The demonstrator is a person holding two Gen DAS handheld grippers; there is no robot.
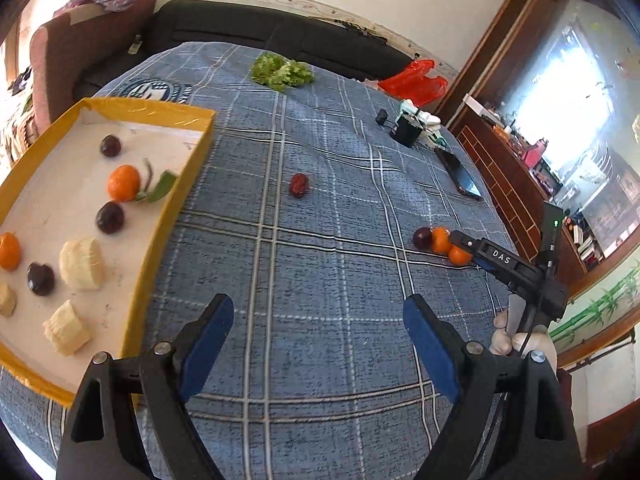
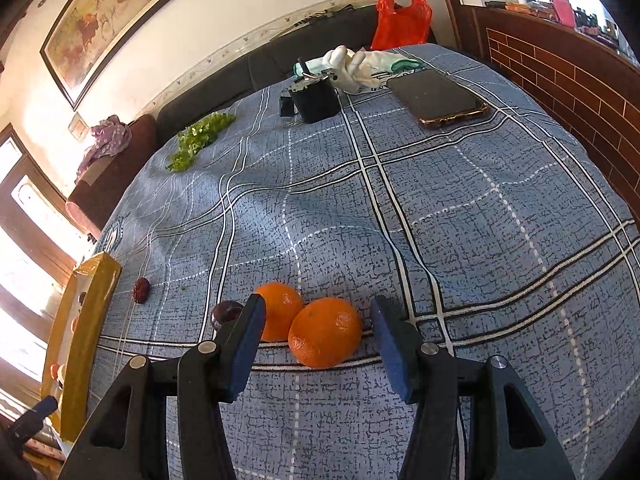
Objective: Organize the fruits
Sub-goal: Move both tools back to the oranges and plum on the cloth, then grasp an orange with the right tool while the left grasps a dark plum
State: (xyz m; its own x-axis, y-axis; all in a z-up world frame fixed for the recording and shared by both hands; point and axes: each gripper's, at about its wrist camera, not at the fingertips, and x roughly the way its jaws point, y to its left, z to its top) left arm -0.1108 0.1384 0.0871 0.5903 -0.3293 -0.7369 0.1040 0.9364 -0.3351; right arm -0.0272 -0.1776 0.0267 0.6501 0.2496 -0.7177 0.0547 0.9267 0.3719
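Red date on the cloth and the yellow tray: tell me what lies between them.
Nothing but bare plaid tablecloth lies between the red date and the yellow tray, shown clearest in the left wrist view.

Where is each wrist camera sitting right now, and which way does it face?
Left wrist: above the blue plaid cloth, facing across it past the yellow-rimmed tray; open left gripper, right gripper and hand show.
Right wrist: low over the cloth, facing the near orange mandarin between the open right gripper's fingers.
Shared: second mandarin, dark plum, wrinkled red date, black phone, tray.
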